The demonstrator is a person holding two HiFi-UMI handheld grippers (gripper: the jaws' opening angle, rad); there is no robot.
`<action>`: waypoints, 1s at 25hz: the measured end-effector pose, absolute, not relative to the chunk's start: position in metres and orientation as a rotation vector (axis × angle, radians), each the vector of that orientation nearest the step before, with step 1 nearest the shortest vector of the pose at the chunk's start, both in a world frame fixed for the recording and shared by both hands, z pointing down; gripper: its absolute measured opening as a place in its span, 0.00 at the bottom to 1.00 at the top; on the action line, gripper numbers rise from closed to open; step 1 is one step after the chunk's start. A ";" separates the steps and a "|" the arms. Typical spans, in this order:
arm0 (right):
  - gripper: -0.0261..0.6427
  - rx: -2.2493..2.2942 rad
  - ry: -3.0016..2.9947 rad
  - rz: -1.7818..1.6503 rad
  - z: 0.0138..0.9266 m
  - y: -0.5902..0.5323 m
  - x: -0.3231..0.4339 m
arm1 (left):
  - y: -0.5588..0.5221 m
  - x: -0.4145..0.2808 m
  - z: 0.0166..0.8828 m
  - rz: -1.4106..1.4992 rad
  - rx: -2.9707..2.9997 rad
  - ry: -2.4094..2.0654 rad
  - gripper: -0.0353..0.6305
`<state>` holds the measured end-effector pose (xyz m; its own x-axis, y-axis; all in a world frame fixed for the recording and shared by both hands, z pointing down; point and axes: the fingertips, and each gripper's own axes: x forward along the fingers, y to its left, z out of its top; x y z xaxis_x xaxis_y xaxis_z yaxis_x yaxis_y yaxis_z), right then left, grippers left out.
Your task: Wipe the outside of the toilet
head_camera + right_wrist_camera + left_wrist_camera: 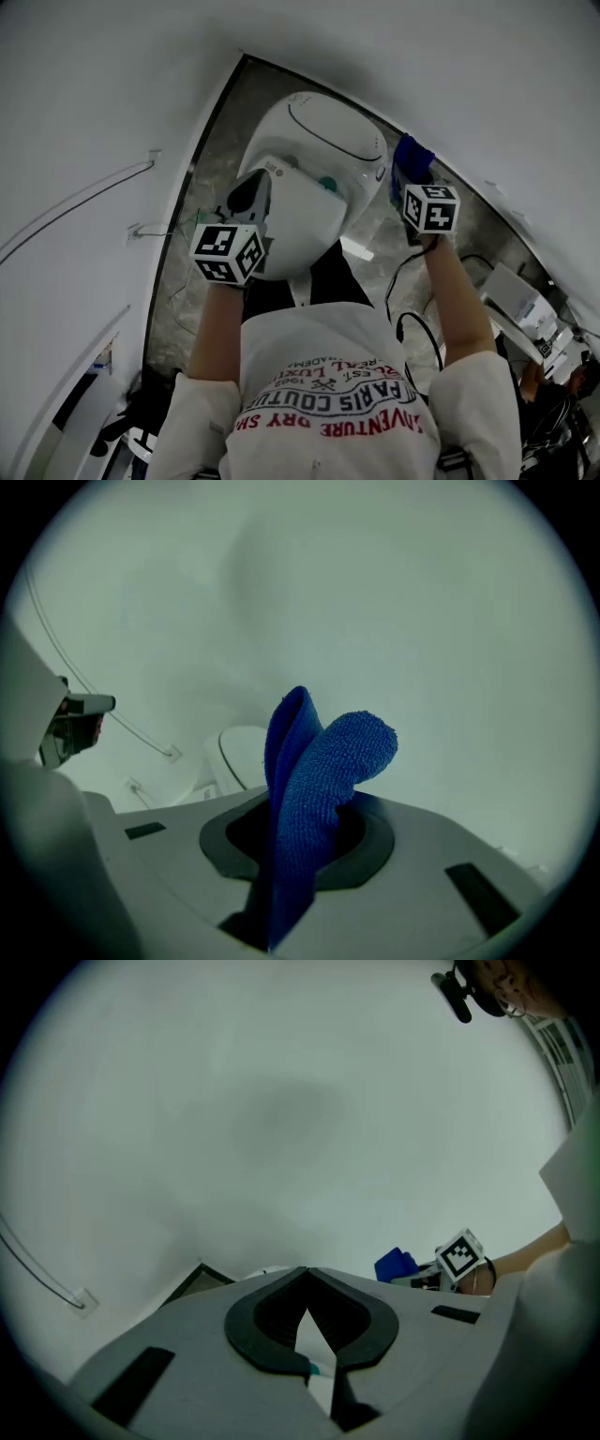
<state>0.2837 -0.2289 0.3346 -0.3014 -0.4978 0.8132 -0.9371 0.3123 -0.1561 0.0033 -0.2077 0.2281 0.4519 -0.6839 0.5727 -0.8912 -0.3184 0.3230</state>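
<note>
A white toilet (pixel 309 178) with its lid down stands below me against the grey floor; its seat end also shows in the right gripper view (pixel 234 757). My left gripper (pixel 251 192) hangs over the toilet's left side. Its jaws meet at the tip with nothing between them (pixel 305 1312). My right gripper (pixel 412 178) is beside the toilet's right edge, shut on a folded blue cloth (pixel 411 155). The cloth (pixel 319 780) sticks up out of the jaws (pixel 300 850). From the left gripper view, the blue cloth (pixel 394 1265) shows at the right.
White walls close in on both sides of the narrow marble floor (pixel 202 187). A thin cable (pixel 84 197) runs along the left wall. Black cables (pixel 412 272) lie on the floor to the right, near a white device (pixel 516 300).
</note>
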 end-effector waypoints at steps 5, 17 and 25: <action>0.15 1.088 -1.935 0.827 0.389 -0.267 0.284 | -0.220 0.008 0.269 0.496 2.023 -1.362 0.06; 0.15 0.971 -1.940 0.864 0.436 -0.302 0.244 | -0.248 0.023 0.358 0.480 1.932 -1.342 0.06; 0.15 0.947 -1.894 0.816 0.434 -0.317 0.213 | -0.250 0.009 0.366 0.452 1.925 -1.338 0.06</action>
